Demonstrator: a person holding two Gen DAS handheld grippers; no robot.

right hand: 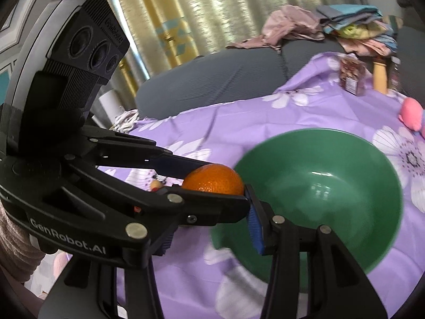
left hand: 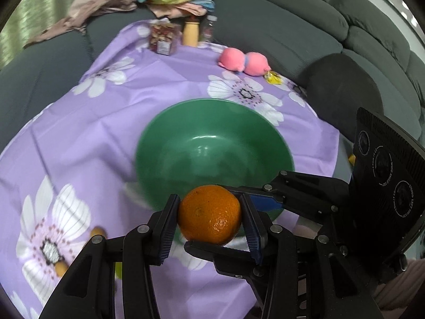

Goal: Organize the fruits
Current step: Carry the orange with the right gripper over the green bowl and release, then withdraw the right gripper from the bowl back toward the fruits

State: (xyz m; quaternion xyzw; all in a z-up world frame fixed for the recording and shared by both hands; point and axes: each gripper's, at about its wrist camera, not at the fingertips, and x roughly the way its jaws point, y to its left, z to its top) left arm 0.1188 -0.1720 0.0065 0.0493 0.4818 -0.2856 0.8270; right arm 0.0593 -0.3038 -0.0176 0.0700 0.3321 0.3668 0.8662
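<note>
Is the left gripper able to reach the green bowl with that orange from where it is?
Probably yes. The left gripper holds the orange just short of the bowl, nothing between them; the right gripper crowds the orange closely, though.

Grey sofa (left hand: 279, 26), gold curtains (right hand: 212, 8), purple floral tablecloth (left hand: 111, 122)

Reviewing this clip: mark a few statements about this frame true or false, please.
1. The left gripper holds an orange between its fingers. True.
2. The green bowl already has fruit in it. False: it is empty.
3. The tablecloth is purple with white flowers. True.
4. The pink plush toy lies inside the bowl. False: it lies on the cloth beyond the bowl.
5. The orange rests on the tablecloth. False: it is gripped, at the bowl's near rim.
</note>
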